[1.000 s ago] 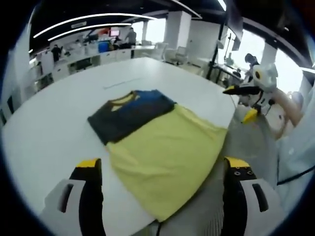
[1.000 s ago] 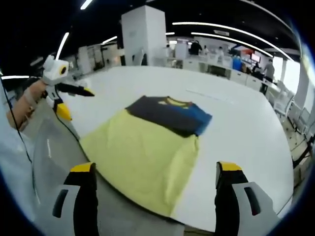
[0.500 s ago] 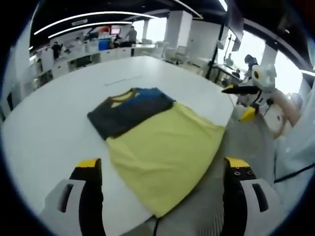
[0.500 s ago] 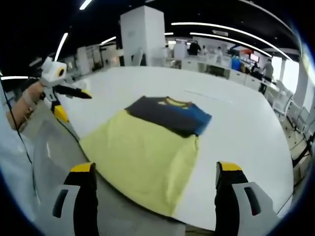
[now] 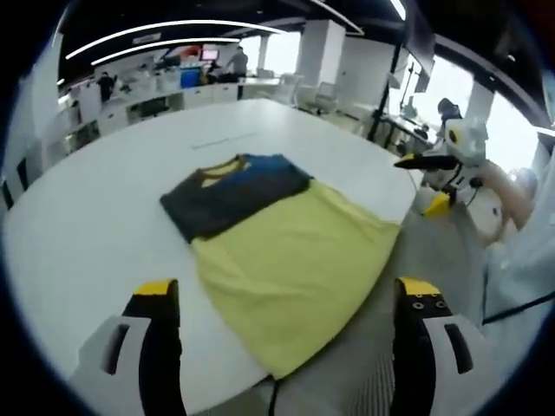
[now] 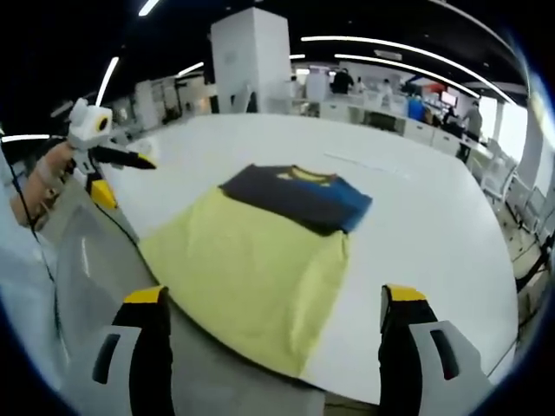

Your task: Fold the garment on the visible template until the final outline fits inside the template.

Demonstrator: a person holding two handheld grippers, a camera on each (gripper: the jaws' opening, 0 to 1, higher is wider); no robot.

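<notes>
garment point(image 5: 277, 238) single on table point(image 5: 95, 217), two tools apart

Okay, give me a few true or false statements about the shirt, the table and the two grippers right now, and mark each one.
1. The shirt lies on a white table. True.
2. The left gripper is shut on the shirt. False: its jaws stand apart, holding nothing.
3. The shirt's yellow end hangs past the table's edge. True.
4. The right gripper is shut. False: it is open.
5. The shirt is all yellow. False: its far part is dark grey and blue.
</notes>
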